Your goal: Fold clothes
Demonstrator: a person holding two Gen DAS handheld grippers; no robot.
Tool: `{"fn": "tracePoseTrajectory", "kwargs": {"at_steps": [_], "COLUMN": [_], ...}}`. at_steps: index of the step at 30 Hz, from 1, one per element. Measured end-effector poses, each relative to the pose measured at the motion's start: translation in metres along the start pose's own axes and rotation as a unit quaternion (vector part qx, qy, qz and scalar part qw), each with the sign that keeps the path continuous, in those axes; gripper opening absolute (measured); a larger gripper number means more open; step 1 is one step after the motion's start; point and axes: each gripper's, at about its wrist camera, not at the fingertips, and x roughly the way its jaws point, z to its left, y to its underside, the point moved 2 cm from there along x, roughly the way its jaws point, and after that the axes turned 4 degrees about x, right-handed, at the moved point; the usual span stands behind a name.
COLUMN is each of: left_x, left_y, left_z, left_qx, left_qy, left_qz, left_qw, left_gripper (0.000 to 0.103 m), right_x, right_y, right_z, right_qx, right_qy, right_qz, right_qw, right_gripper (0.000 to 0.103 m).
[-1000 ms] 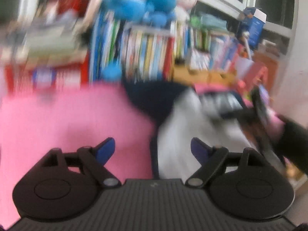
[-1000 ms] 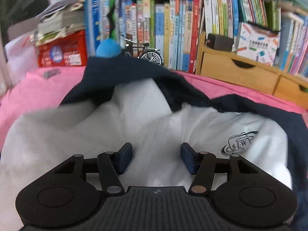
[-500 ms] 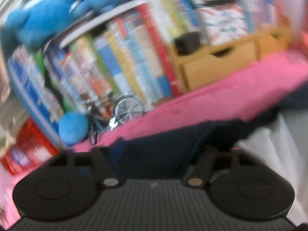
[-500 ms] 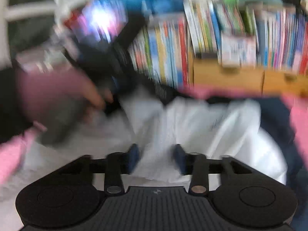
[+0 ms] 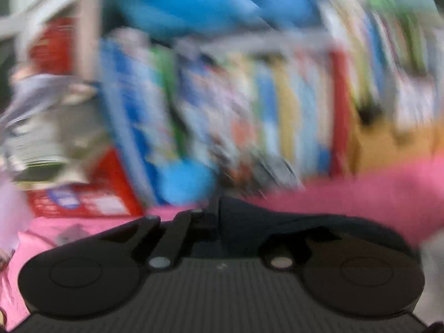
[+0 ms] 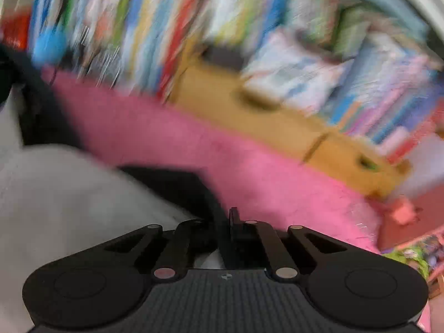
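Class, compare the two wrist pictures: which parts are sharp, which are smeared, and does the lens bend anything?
Left wrist view: the left gripper is fairly crisp, the books smeared sideways. Right wrist view: the right gripper is sharp, the wooden drawers streaked and tilted. Fisheye bowing curves both pictures' edges.

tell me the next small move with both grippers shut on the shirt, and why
Probably lift both together and carry the edge over. The left gripper and right gripper each pinch the navy trim of the white shirt, which lies on the pink blanket.
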Motion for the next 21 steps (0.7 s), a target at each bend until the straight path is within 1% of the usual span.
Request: {"fn": "tracePoseTrajectory", "kwargs": {"at_steps": [2, 3, 4, 5, 6, 7, 8, 10, 11, 12, 13, 16, 18, 19, 20, 21], "left_x": [-0.033, -0.051, -0.067, -0.081, -0.093, -0.098, -0.101, -0.101, -0.101, -0.1, -0.1, -0.102, -0.108, -0.111, -0.114, -0.117], "left_y": [-0.008, -0.006, -0.002, 0.009, 0.021, 0.036, 0.053, 0.092, 0.113, 0.133, 0.148, 0.183, 0.2, 0.207, 0.211, 0.214], "left_z": [0.044, 0.065, 0.085, 0.104, 0.123, 0.139, 0.153, 0.176, 0.186, 0.195, 0.198, 0.204, 0.208, 0.21, 0.211, 0.213], "left_qx": [-0.037, -0.052, -0.065, -0.074, -0.083, -0.091, -0.098, -0.12, -0.132, -0.143, -0.148, -0.156, -0.158, -0.156, -0.151, -0.146], "left_qy": [-0.018, -0.026, -0.033, -0.046, -0.058, -0.067, -0.078, -0.092, -0.099, -0.105, -0.108, -0.115, -0.112, -0.109, -0.106, -0.1], "left_qz": [-0.045, -0.066, -0.079, -0.08, -0.081, -0.07, -0.051, -0.003, 0.023, 0.048, 0.068, 0.111, 0.129, 0.137, 0.14, 0.14], "left_qw": [0.9982, 0.9961, 0.9942, 0.993, 0.9916, 0.9911, 0.9909, 0.9884, 0.986, 0.983, 0.9806, 0.9747, 0.9725, 0.9721, 0.9728, 0.9741], "left_gripper": [0.001, 0.001, 0.002, 0.002, 0.002, 0.003, 0.005, 0.006, 0.006, 0.006, 0.006, 0.007, 0.013, 0.015, 0.019, 0.021], "right_x": [-0.042, -0.069, -0.097, -0.122, -0.138, -0.153, -0.16, -0.161, -0.157, -0.151, -0.147, -0.136, -0.132, -0.133, -0.141, -0.15], "right_y": [-0.004, -0.002, 0.004, 0.014, 0.024, 0.036, 0.053, 0.09, 0.111, 0.132, 0.149, 0.19, 0.211, 0.222, 0.23, 0.233], "right_z": [-0.037, -0.059, -0.079, -0.1, -0.118, -0.135, -0.148, -0.169, -0.179, -0.186, -0.189, -0.182, -0.173, -0.168, -0.163, -0.16], "right_qx": [0.048, 0.079, 0.106, 0.132, 0.156, 0.178, 0.196, 0.235, 0.259, 0.289, 0.311, 0.338, 0.339, 0.335, 0.319, 0.295], "right_qy": [0.034, 0.042, 0.054, 0.067, 0.077, 0.087, 0.095, 0.113, 0.112, 0.1, 0.089, 0.087, 0.084, 0.082, 0.076, 0.067], "right_qz": [-0.069, -0.104, -0.136, -0.159, -0.169, -0.173, -0.16, -0.114, -0.079, -0.043, -0.014, 0.048, 0.081, 0.093, 0.096, 0.094], "right_qw": [0.996, 0.99, 0.984, 0.976, 0.97, 0.965, 0.963, 0.959, 0.956, 0.951, 0.946, 0.936, 0.933, 0.934, 0.94, 0.949], "right_gripper": [0.006, 0.006, 0.006, 0.006, 0.007, 0.008, 0.009, 0.01, 0.017, 0.018, 0.018, 0.018, 0.026, 0.032, 0.037, 0.04]}}
